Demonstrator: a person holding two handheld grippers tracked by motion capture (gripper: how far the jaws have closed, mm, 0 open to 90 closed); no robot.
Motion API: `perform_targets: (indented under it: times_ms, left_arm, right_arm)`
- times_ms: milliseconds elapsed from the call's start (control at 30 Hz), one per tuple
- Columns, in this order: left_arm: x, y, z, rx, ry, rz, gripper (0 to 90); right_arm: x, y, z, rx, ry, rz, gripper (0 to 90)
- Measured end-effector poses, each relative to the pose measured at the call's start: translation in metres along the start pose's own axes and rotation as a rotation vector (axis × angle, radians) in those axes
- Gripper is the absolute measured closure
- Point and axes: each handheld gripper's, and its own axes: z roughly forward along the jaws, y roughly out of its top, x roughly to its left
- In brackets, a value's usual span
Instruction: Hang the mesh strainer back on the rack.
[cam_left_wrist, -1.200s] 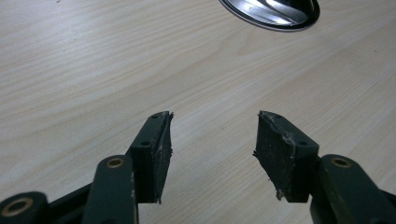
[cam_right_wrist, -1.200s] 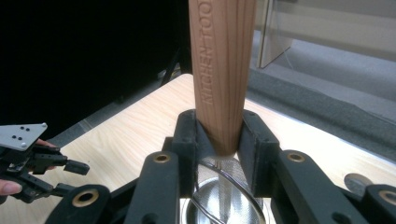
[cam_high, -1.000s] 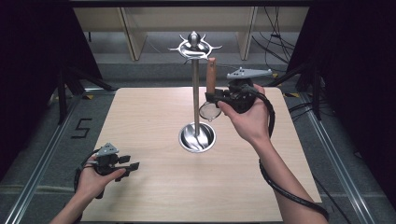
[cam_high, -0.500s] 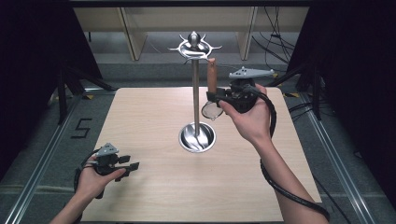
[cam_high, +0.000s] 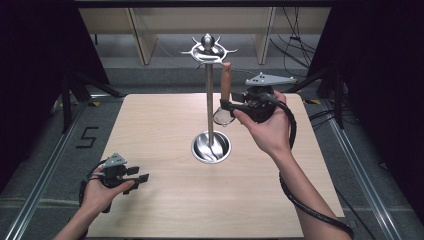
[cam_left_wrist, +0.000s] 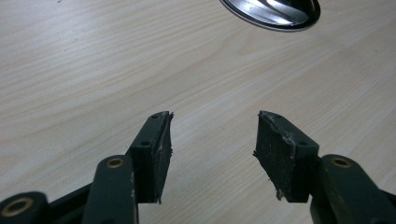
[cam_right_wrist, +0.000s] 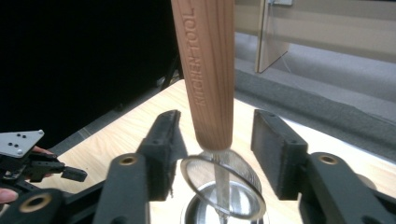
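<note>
No shift: right tool (cam_right_wrist: 215, 128) astride strainer (cam_right_wrist: 205, 70).

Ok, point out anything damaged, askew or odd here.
Only wear: the black pads of the left gripper are frayed and ragged at their edges. Otherwise the wooden-handled mesh strainer hangs upright beside the metal hook stand, between the right gripper's open jaws.

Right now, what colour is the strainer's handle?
Reddish-brown wood grain handle; the right gripper view shows it best.
</note>
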Motion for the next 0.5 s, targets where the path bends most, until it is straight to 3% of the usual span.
perform_targets:
  times_ms: [67,200,500]
  left_arm:
    - [0.000,0.000,0.000,-0.006,0.002,0.000,44.5]
    - [0.000,0.000,0.000,0.000,0.003,0.001,44.4]
    - [0.000,0.000,0.000,0.005,-0.004,0.004,44.4]
  right_arm:
    - [0.000,0.000,-0.002,-0.010,-0.007,-0.030,47.9]
    - [0.002,-0.004,-0.008,-0.021,-0.022,-0.046,44.7]
    - [0.000,-0.016,-0.031,-0.016,-0.041,-0.051,41.9]
